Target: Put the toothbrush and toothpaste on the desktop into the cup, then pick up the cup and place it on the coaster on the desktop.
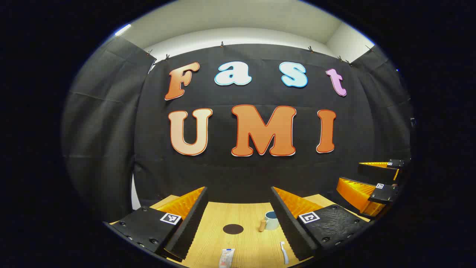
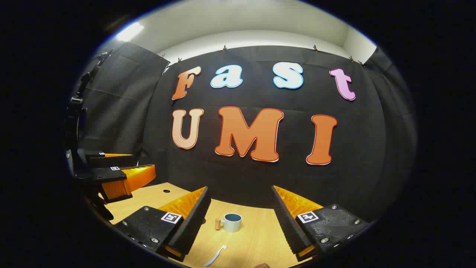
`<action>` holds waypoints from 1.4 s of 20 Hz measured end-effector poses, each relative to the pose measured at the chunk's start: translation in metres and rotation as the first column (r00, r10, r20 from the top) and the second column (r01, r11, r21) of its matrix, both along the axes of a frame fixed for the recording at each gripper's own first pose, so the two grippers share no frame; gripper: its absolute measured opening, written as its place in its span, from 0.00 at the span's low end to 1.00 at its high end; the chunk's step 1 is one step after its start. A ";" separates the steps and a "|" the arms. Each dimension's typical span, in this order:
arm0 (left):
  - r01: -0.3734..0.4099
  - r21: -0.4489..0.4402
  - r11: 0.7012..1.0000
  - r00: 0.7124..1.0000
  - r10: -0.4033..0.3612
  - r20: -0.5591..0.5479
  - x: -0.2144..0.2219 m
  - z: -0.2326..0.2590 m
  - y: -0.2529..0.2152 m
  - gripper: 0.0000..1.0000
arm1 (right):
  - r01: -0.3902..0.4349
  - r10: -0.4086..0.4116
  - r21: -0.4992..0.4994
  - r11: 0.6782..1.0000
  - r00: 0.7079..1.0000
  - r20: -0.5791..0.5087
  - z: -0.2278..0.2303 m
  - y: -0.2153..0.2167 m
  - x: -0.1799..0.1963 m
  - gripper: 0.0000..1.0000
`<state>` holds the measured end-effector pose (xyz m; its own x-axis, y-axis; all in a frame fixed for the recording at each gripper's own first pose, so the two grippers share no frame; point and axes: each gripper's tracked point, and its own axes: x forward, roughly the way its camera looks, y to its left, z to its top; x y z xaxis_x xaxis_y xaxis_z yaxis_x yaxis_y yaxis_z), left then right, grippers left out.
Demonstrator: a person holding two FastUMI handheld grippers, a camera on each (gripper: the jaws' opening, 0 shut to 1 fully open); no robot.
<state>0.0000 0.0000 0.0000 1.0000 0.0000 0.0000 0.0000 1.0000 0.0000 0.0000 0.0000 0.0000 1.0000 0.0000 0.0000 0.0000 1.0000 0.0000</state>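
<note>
A pale cup (image 1: 271,220) with a wooden handle stands upright on the wooden desktop (image 1: 245,245); the same cup (image 2: 232,222) sits mid-table in the right gripper view. A dark round coaster (image 1: 233,229) lies left of it. A toothpaste tube (image 1: 226,257) lies near the front edge, and a white toothbrush (image 1: 284,252) lies to its right; the toothbrush (image 2: 216,255) shows again in the right gripper view. My left gripper (image 1: 238,223) is open above the table, nothing between its fingers. My right gripper (image 2: 240,227) is open too, holding nothing.
The right gripper (image 1: 375,180) hangs at the far right of the left gripper view; the left gripper (image 2: 111,175) hangs at the far left of the right gripper view. A small hole (image 2: 166,191) marks the desktop's back left. The black cloth wall stands just behind the table.
</note>
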 end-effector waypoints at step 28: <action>0.078 0.003 0.997 0.991 -0.077 -0.109 0.076 -0.036 0.076 0.99 | 0.101 0.000 0.138 0.985 0.805 -0.593 -0.157 0.059 0.054 0.94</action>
<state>0.0759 0.0763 -0.0364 0.9910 -0.0769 -0.1094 0.0777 0.9970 0.0029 0.0539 0.0588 -0.1571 0.8055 0.0001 -0.5926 0.1013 0.9853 0.1378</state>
